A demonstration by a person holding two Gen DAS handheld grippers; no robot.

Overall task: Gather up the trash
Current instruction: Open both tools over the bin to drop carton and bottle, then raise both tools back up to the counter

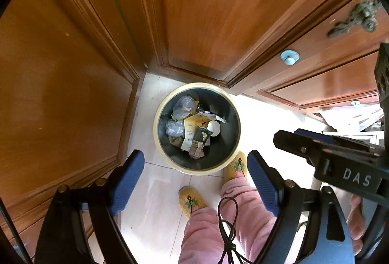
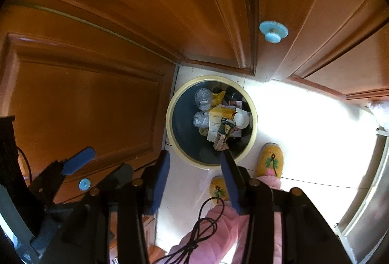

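A round trash bin [image 1: 156, 129] [image 2: 170, 124] with a cream rim and a dark inside stands on the pale floor in a corner of wooden cabinets. In it lie a clear plastic bottle [image 1: 185, 105] [image 2: 203, 96], a yellow carton [image 1: 192, 128] [image 2: 216, 118], crumpled clear plastic and wrappers. My left gripper [image 1: 194, 159] points straight down above the bin's near side, its blue pads wide open with nothing between them. My right gripper [image 2: 195, 155] hangs over the bin's near rim, open and empty too. Each gripper also shows in the other's view, the right gripper [image 1: 316, 149] and the left gripper [image 2: 80, 159].
Wooden cabinet doors [image 1: 206, 8] with pale blue knobs [image 1: 289, 56] [image 2: 273, 31] close in behind and left of the bin. A person's feet in yellow slippers [image 1: 237, 165] [image 2: 270, 160] and pink trousers stand just before it. A black cable [image 1: 227, 220] dangles below the grippers.
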